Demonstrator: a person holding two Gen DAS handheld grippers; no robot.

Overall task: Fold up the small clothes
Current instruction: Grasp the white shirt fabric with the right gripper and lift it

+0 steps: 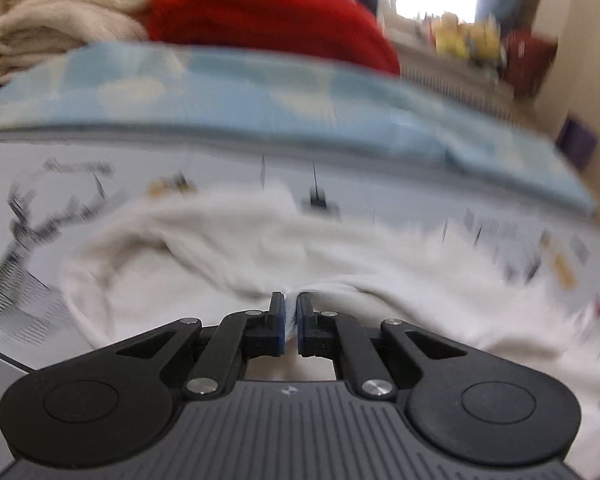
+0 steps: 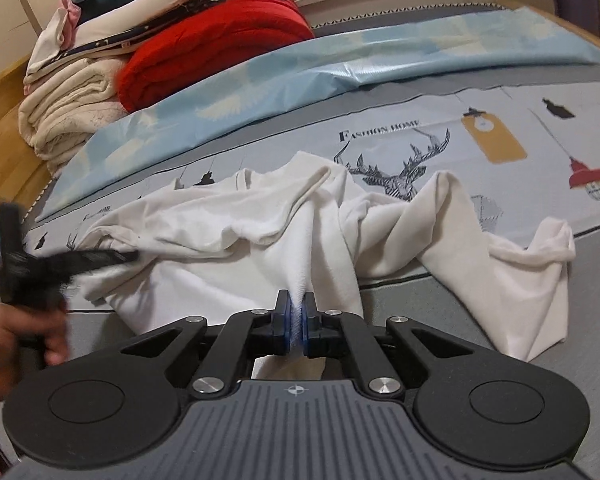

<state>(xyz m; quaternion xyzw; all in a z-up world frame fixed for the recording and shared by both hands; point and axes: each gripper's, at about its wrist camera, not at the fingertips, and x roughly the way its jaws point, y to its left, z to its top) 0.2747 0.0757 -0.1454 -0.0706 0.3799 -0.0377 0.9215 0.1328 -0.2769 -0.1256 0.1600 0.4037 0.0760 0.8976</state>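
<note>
"FASHION HOME" was printed on the deer-print sheet, just behind the white garment. Garment lay crumpled on that sheet, long axis running left-right, one sleeve trailing to the right. Right gripper & left gripper were each clamped on garment fabric.
</note>
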